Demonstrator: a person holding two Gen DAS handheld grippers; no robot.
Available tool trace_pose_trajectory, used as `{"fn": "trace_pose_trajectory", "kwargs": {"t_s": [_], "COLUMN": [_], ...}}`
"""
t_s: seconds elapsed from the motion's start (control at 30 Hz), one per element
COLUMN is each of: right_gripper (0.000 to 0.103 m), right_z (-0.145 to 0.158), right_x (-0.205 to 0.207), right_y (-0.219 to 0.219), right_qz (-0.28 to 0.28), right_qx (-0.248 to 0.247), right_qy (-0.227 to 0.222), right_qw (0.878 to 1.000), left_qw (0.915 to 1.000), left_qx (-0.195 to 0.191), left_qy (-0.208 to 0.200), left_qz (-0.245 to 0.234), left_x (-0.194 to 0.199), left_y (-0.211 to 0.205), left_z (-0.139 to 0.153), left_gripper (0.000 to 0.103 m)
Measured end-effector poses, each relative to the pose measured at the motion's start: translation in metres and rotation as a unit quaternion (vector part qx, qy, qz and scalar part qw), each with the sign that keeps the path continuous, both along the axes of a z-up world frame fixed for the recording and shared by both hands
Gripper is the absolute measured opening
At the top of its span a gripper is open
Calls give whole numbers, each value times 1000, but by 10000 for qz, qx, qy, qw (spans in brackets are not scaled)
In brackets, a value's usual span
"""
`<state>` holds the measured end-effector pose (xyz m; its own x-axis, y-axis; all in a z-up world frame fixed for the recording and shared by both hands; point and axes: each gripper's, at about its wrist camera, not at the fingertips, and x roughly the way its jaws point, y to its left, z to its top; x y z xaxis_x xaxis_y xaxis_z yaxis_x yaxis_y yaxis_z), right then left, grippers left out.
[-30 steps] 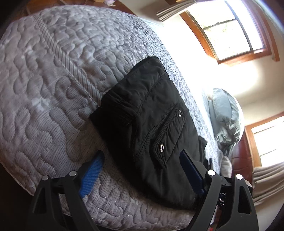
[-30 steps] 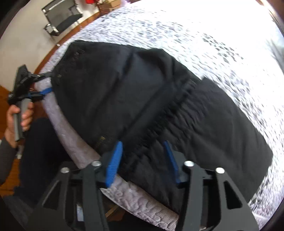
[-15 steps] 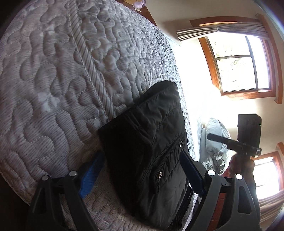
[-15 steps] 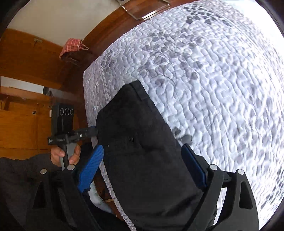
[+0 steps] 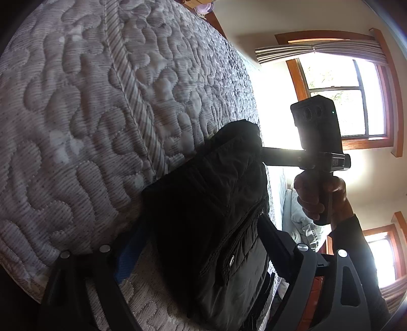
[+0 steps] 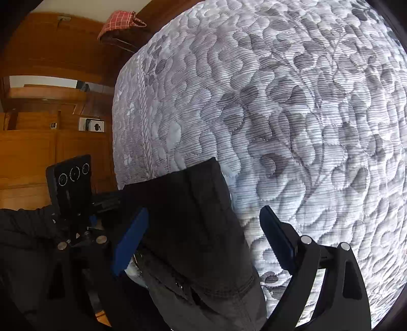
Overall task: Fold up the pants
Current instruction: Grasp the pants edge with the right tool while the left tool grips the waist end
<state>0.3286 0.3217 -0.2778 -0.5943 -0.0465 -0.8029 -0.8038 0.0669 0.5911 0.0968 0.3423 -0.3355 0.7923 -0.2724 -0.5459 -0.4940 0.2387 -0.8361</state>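
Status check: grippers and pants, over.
Left hand-held gripper open around pants. Right hand-held gripper open, likewise. Pants folded at bed edge. Nothing blocking.

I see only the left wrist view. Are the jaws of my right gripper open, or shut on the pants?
Observer: In the right wrist view the right gripper has its jaws open, with one blue finger on each side of the pants.
Operator: Where does the far corner of the pants lie?
Observer: It rests on the quilt, close to the corner of the bed.
Operator: What is beyond that corner?
Observer: A red checked cloth, near wooden furniture.
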Motion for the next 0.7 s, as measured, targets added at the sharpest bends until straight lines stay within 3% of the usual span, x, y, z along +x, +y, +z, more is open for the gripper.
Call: {"fn": "trace_pose_trajectory", "kwargs": {"t_s": [0.07, 0.17, 0.2, 0.3, 0.43, 0.7], "right_gripper": [89, 88, 84, 51, 36, 29], "right_z": [-6, -12, -13, -8, 1, 42], "right_x": [-4, -10, -11, -12, -14, -17], "right_y": [7, 14, 16, 16, 17, 2], "right_qz": [95, 212, 225, 240, 281, 269], "right_qx": [-52, -135, -143, -196, -222, -38], "right_qy": [56, 80, 87, 173, 30, -251], "right_qw": [9999, 9997, 9996, 9994, 9994, 9993], "left_qw": [10000, 9999, 9998, 9995, 9996, 10000], "left_qx": [-16, -94, -161, -256, -203, 40], "left_qy": [-13, 86, 78, 89, 108, -16], "left_qz": [29, 58, 88, 132, 149, 52], "left_x": [1, -10, -12, -17, -23, -23], "left_y": [-3, 0, 2, 4, 2, 0], "left_z": [-1, -6, -8, -10, -7, 18], "left_gripper": [80, 61, 57, 50, 40, 34]}}
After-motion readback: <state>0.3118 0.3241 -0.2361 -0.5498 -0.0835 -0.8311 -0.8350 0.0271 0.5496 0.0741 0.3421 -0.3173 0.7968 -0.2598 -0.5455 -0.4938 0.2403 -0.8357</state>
